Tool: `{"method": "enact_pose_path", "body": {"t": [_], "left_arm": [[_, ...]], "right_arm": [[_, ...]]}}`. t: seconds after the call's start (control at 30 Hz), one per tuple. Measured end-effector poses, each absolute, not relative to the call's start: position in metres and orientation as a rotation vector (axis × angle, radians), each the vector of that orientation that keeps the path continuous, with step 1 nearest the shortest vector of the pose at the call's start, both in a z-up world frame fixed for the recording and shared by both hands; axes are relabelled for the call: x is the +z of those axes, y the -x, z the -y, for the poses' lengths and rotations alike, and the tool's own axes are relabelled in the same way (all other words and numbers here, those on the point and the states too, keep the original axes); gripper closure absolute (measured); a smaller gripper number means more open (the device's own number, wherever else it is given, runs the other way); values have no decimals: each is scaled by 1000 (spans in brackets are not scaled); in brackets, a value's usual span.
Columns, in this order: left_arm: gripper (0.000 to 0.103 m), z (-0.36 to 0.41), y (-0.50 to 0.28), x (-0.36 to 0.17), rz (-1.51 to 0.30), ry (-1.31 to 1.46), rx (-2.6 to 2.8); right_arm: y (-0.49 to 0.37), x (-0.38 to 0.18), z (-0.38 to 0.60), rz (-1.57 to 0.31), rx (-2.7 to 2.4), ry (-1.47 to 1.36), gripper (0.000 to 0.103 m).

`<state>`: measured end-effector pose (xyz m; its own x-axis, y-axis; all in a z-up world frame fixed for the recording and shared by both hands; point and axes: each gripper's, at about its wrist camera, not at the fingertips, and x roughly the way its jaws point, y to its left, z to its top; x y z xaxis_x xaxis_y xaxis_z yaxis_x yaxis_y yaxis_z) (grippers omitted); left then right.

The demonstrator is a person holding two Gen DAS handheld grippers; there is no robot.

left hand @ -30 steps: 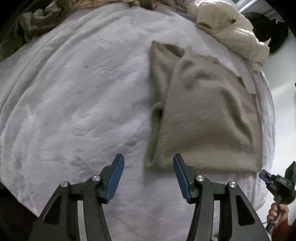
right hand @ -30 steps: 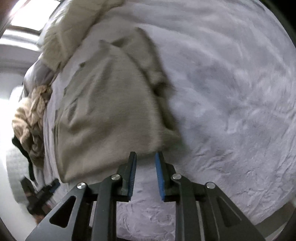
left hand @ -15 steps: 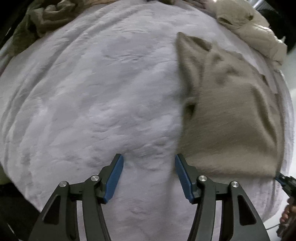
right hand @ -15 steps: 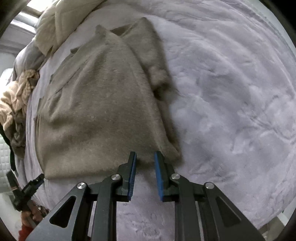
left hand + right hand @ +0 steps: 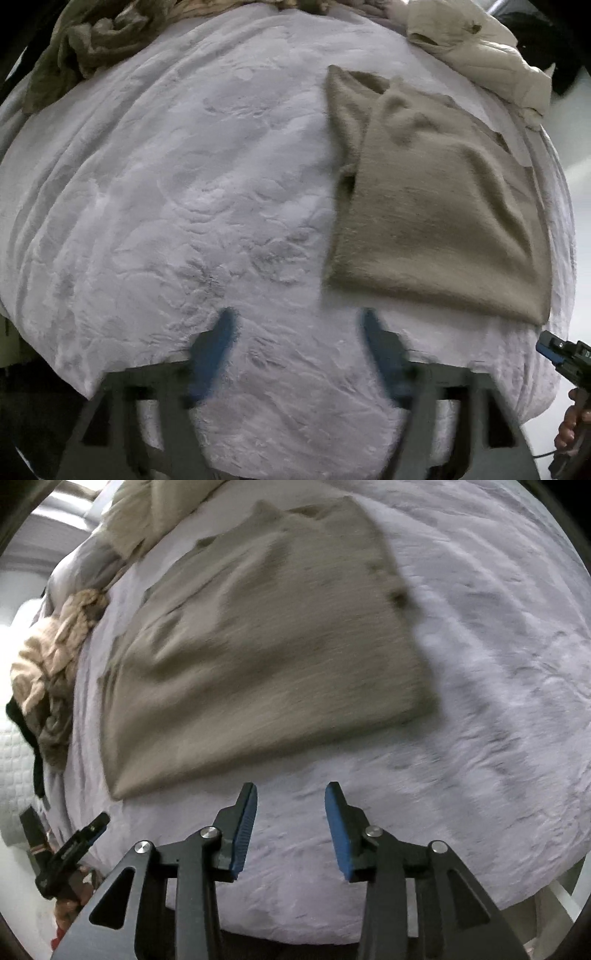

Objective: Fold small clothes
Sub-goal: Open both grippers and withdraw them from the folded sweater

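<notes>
Item: taupe knit sweater (image 5: 436,206) (image 5: 258,646), folded flat into a rough rectangle. Location: on the pale lilac-grey plush blanket (image 5: 177,206) (image 5: 498,709) covering the bed. In the left wrist view it occupies the right half of the bed. Long axis: runs from the near bed edge toward the far side. Straight hem edge faces the grippers; the narrower end, with a folded flap along one side, points away toward the piled bedding. Surface shows soft creases.

Left gripper (image 5: 297,343): blue-padded jaws set wide apart, empty, hovering over bare blanket to the left of the sweater's near corner; rendered blurred. Also visible at lower left of the right wrist view (image 5: 79,840), held in a hand (image 5: 68,904).

Right gripper (image 5: 291,827): jaws apart, nothing between them, above blanket just short of the hem, not touching it. Seen at the right edge of the left wrist view (image 5: 561,354), gripped by a hand (image 5: 570,424).

Surroundings: cream quilted garment (image 5: 480,48) (image 5: 147,506) beyond the sweater's far end; olive-green crumpled cloth (image 5: 85,44) at the far left corner; tan and beige heap of clothes (image 5: 51,657) beside the bed's edge.
</notes>
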<state>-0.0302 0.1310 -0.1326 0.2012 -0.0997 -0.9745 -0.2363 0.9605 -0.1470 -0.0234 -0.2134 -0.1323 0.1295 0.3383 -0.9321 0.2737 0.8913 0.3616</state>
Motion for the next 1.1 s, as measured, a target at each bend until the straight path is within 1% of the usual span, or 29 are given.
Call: {"method": "enact_pose_path", "body": {"t": [0.03, 0.13, 0.2, 0.4, 0.43, 0.5, 0.63, 0.7, 0.77, 0.83, 0.87, 0.9, 1.0, 1.1], "left_arm": [[10, -132, 34, -128, -1350, 275, 97], [10, -124, 38, -122, -1346, 267, 78], [10, -124, 40, -121, -1351, 275, 66], [10, -115, 39, -126, -1376, 250, 68], [10, -116, 40, -128, -1381, 253, 69], [10, -116, 42, -130, -1389, 257, 72], [10, -119, 44, -138, -1417, 269, 66], [10, -119, 44, -142, -1424, 269, 69], [10, -120, 44, -145, -1429, 271, 69], [10, -123, 46, -148, -1439, 299, 47], [10, -124, 48, -148, -1439, 315, 41], [10, -126, 49, -148, -1435, 328, 38], [10, -133, 54, -144, -1405, 376, 30], [10, -143, 56, -141, -1383, 450, 24]], "right_arm": [[23, -131, 207, -1463, 64, -504, 61], [20, -129, 185, -1475, 107, -471, 60], [21, -127, 174, -1484, 128, -457, 54], [21, -125, 143, -1492, 178, -409, 48], [22, -124, 140, -1492, 183, -401, 45], [22, -122, 134, -1492, 185, -371, 30], [22, -119, 121, -1485, 187, -331, 29], [22, -119, 115, -1482, 192, -318, 23], [21, -117, 108, -1470, 198, -293, 23], [22, -114, 100, -1444, 207, -252, 21], [22, -112, 95, -1420, 220, -218, 16], [23, -111, 90, -1407, 231, -193, 9], [24, -110, 72, -1402, 285, -114, 9], [24, -116, 57, -1466, 334, -90, 9]]}}
